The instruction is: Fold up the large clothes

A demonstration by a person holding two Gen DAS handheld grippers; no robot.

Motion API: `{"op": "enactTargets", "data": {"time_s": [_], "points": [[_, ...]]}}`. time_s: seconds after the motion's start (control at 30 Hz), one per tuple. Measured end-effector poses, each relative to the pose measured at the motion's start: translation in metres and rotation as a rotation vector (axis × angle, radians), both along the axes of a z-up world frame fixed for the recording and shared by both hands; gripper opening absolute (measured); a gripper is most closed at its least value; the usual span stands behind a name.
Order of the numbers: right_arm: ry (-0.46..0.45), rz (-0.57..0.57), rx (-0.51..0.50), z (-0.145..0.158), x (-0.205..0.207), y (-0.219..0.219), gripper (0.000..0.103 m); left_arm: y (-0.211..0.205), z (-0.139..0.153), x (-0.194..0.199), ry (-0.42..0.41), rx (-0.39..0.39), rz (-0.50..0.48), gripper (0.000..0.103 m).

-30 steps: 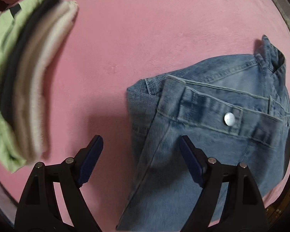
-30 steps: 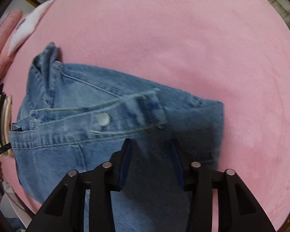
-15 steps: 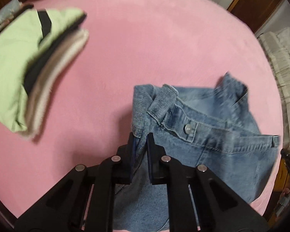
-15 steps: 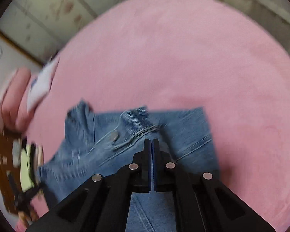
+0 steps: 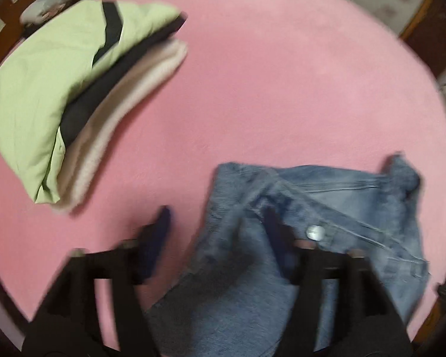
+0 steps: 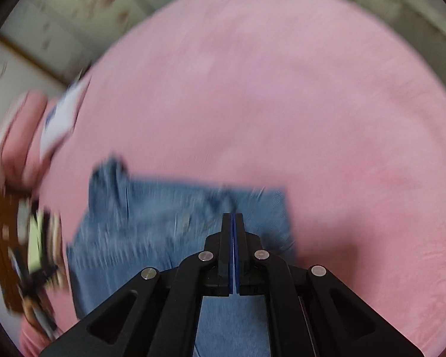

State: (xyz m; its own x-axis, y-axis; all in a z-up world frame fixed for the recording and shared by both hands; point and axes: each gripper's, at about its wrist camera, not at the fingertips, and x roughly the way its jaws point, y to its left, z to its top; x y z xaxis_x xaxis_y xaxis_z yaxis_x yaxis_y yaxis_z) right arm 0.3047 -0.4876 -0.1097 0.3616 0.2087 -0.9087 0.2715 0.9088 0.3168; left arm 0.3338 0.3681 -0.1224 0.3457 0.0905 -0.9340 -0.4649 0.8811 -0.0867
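Our left gripper has just been opening over the jeans, gripping nothing; our right gripper is closed; folded stack lies nearby

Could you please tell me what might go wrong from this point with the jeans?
The left hand-held gripper has just been opening its jaws, with the edge of the jeans loose between them, so the fold may spring apart. The right hand-held gripper is shut over the denim; whether it pinches cloth is unclear, and if so, lifting could drag the fold. The folded stack lies close by and could get knocked.
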Motion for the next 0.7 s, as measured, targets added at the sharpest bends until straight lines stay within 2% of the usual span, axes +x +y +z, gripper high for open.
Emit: {"op": "enactTargets", "data": {"time_s": [0.07,0.13,0.23,0.27,0.3,0.5,0.63,0.7], "points": [[0.049,0.078,-0.034,-0.027,-0.005,0.018,0.019,-0.01,0.01,-0.011,-0.041,0.016,-0.081,0.07],[0.069,0.141,-0.05,-0.045,-0.007,0.03,0.037,-0.026,0.015,-0.021,-0.05,0.081,-0.163,0.07],[0.047,0.226,-0.151,-0.061,-0.008,0.054,0.039,-0.053,0.025,-0.037,-0.111,0.124,-0.234,0.07],[0.019,0.239,-0.187,-0.064,-0.01,0.058,0.034,-0.06,0.026,-0.042,-0.127,0.127,-0.24,0.07],[-0.01,0.237,-0.219,-0.064,-0.012,0.062,0.0,-0.07,0.023,-0.043,-0.133,0.126,-0.236,0.07],[-0.135,0.166,-0.317,-0.04,-0.02,0.071,0.001,-0.112,0.016,-0.07,-0.147,0.022,-0.269,0.07],[-0.177,0.145,-0.413,-0.026,-0.021,0.067,0.0,-0.134,0.014,-0.081,-0.143,0.014,-0.287,0.07],[-0.175,0.111,-0.417,-0.025,-0.015,0.065,0.0,-0.139,0.014,-0.081,-0.142,0.015,-0.296,0.07]]}}
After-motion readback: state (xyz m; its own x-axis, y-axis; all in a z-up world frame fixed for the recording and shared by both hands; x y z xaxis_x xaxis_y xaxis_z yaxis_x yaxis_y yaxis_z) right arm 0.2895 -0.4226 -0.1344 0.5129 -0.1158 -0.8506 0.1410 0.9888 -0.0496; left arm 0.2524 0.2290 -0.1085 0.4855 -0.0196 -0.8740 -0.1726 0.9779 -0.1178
